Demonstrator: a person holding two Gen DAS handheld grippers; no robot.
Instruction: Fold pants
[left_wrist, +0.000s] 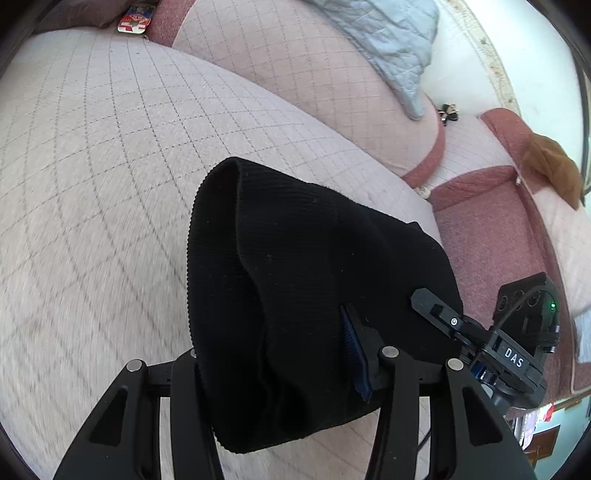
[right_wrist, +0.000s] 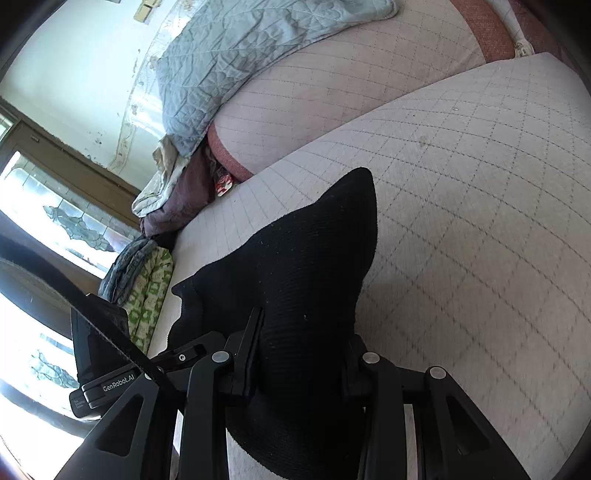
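Observation:
The black ribbed pants (left_wrist: 295, 280) hang bunched between both grippers above a quilted pale sofa seat (left_wrist: 92, 166). My left gripper (left_wrist: 280, 354) is shut on a thick fold of the pants; the cloth drapes over its fingers and hides the left one. My right gripper (right_wrist: 299, 354) is shut on another part of the pants (right_wrist: 317, 266), which rise to a point in front of it. The right gripper also shows in the left wrist view (left_wrist: 476, 332), at the pants' right edge.
A light blue quilted blanket (right_wrist: 236, 59) lies on the sofa back. Red-trimmed cushions (left_wrist: 491, 221) and a brown cloth (left_wrist: 550, 166) are at the right. Folded clothes (right_wrist: 147, 280) are piled at the seat's left end, by a window (right_wrist: 55, 206).

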